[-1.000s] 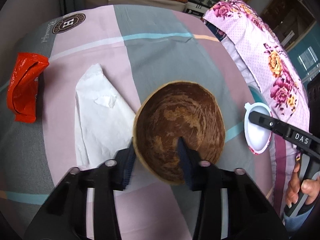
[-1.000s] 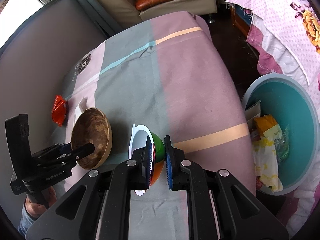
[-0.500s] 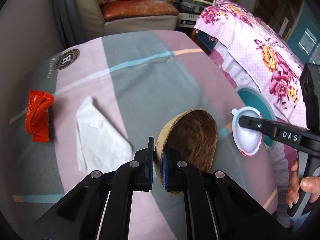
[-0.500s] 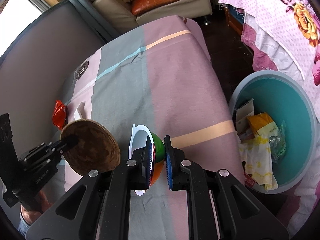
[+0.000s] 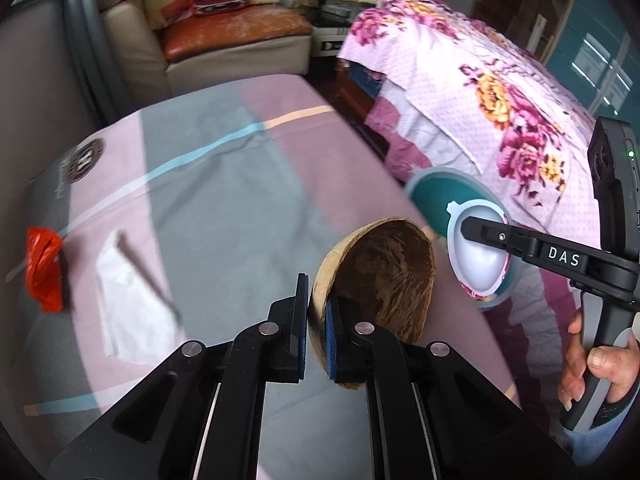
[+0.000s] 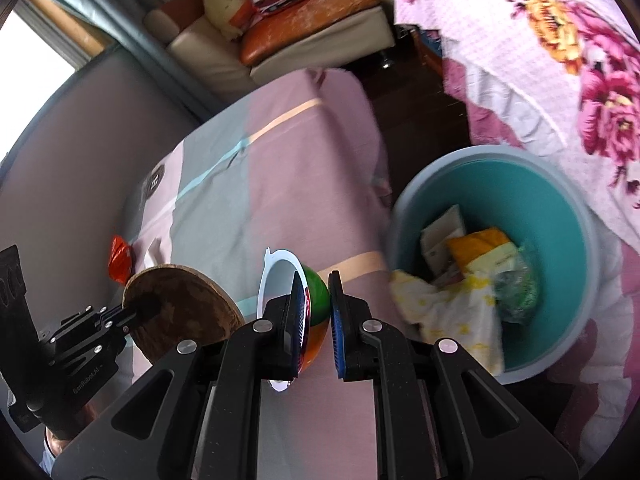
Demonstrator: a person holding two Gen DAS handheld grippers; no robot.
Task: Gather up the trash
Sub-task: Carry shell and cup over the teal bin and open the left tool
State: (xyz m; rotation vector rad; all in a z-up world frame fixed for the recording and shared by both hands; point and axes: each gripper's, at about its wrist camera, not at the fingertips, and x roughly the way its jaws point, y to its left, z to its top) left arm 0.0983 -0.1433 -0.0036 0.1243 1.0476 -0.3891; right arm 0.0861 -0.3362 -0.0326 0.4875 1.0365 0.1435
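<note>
The left hand-held gripper (image 5: 318, 322) clenched the coconut shell's (image 5: 376, 280) rim, stiff and light; the right hand-held gripper (image 6: 318, 320) pinched a flimsy plastic cup (image 6: 280, 276), bin (image 6: 560, 184) at two o'clock.

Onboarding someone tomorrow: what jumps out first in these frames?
The left gripper is shut on the rim of a brown coconut shell, held up over the bed. Beside it, the right gripper pinches a white-rimmed plastic cup. To the right, a teal bin already holds wrappers.
</note>
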